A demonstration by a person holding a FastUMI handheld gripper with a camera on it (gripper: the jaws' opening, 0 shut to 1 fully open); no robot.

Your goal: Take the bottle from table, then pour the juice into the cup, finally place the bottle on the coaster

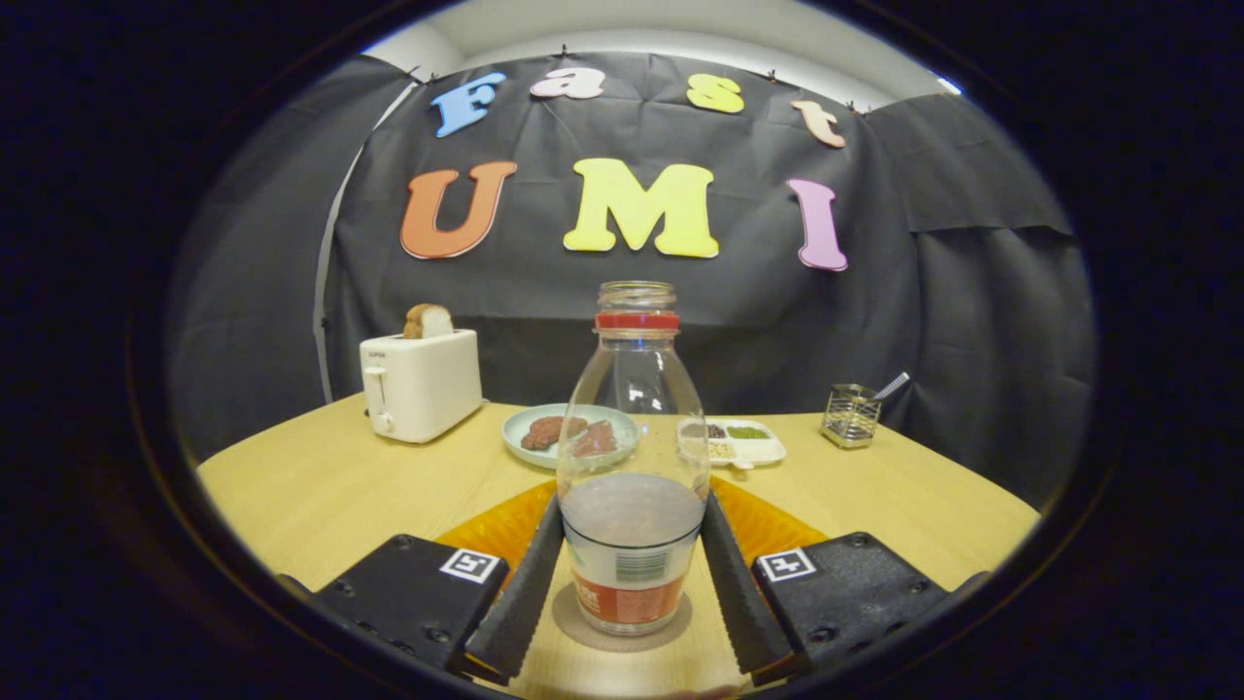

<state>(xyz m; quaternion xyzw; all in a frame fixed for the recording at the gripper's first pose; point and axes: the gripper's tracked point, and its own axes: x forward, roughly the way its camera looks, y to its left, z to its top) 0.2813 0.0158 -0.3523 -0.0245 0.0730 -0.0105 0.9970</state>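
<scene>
Claw fingers clamp the upright bottle, standing on the coaster.

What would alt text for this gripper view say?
A clear bottle with a red neck band stands on a round coaster between the hand-held gripper's fingers, which flank its base. Behind sit a toaster and a plate.
</scene>
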